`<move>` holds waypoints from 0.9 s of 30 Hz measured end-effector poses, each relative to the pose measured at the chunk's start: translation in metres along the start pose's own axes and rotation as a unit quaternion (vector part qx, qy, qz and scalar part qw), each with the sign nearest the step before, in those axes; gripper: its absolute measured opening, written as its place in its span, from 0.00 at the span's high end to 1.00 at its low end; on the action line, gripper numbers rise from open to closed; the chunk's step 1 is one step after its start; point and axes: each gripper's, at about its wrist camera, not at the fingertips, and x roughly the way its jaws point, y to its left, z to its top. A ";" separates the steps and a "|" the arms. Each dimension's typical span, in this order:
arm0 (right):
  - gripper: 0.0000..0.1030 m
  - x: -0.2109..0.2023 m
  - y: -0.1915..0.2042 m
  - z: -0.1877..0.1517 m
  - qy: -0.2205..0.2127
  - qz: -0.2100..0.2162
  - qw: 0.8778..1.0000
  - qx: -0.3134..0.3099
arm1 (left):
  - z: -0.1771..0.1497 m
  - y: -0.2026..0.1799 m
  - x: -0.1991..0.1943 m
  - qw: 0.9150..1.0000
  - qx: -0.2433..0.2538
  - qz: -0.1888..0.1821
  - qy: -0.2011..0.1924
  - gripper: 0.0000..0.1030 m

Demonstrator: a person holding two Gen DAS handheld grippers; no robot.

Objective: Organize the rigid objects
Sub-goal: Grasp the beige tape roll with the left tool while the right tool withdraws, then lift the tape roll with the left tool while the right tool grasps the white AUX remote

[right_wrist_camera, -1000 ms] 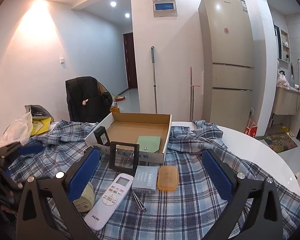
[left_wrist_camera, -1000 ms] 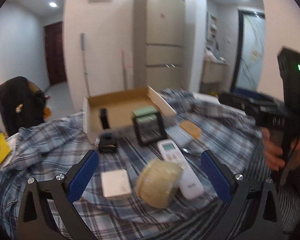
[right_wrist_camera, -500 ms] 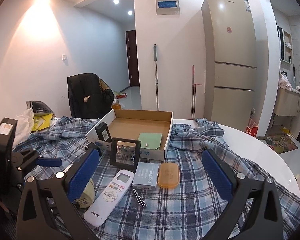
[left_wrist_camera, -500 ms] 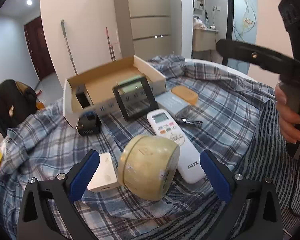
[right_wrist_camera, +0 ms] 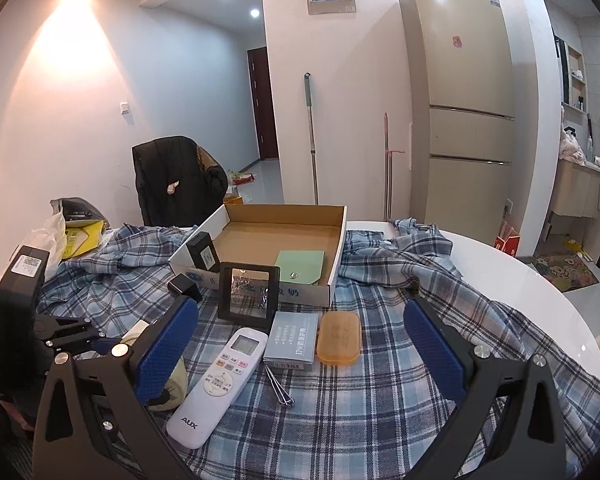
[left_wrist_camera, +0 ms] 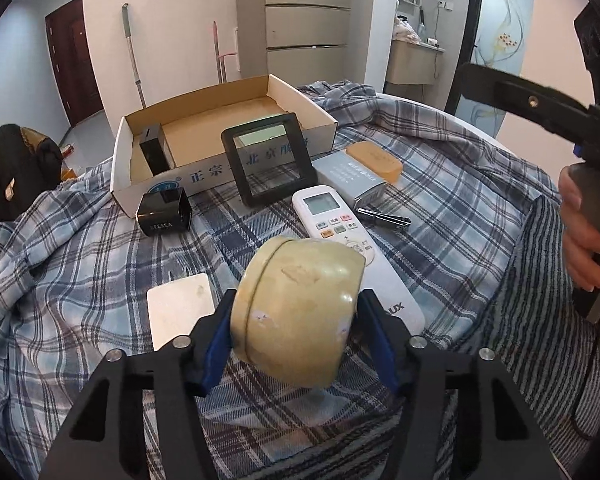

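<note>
Beige tape roll (left_wrist_camera: 296,312) is clamped between the blue pads of the left gripper (left_wrist_camera: 296,340), whose jaws have just been closing on it (the roll lies on its side on the plaid cloth (left_wrist_camera: 440,208)). Just beside it are seen a white block (left_wrist_camera: 179,309) and a remote (left_wrist_camera: 340,236). Beyond them a cardboard box (left_wrist_camera: 228,176) is set. The right gripper (right_wrist_camera: 300,344) is held wide apart over the cloth, with nothing between its pads.
</note>
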 end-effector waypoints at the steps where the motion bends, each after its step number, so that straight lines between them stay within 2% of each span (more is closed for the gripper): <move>1: 0.01 0.001 0.000 0.000 0.002 0.000 1.000 0.001 | -0.001 0.001 -0.001 1.000 -0.004 -0.004 0.001 0.43; 4: 0.01 0.001 -0.001 -0.001 0.005 0.002 1.000 0.003 | -0.002 0.000 -0.003 1.000 -0.009 -0.009 0.005 0.44; 8: 0.01 0.001 0.000 -0.002 0.006 0.002 1.000 0.002 | 0.002 -0.004 0.002 1.000 0.001 0.005 0.003 0.44; 13: 0.01 0.004 -0.001 -0.004 0.012 0.000 1.000 0.001 | 0.007 -0.002 0.017 1.000 -0.003 -0.008 0.029 0.45; 17: 0.01 0.006 0.000 -0.004 0.020 0.001 1.000 0.001 | 0.007 0.000 0.015 1.000 -0.009 -0.004 0.020 0.50; 20: 0.01 0.008 0.000 -0.004 0.022 -0.003 1.000 0.001 | 0.006 0.004 0.000 1.000 -0.022 0.008 -0.014 0.50; 23: 0.01 0.007 0.003 -0.005 0.019 -0.005 1.000 -0.004 | 0.005 0.012 -0.030 0.996 -0.046 0.013 -0.070 0.50; 27: 0.01 0.015 0.012 -0.006 0.040 -0.026 0.999 -0.020 | -0.003 0.018 -0.065 0.989 -0.046 0.068 -0.122 0.50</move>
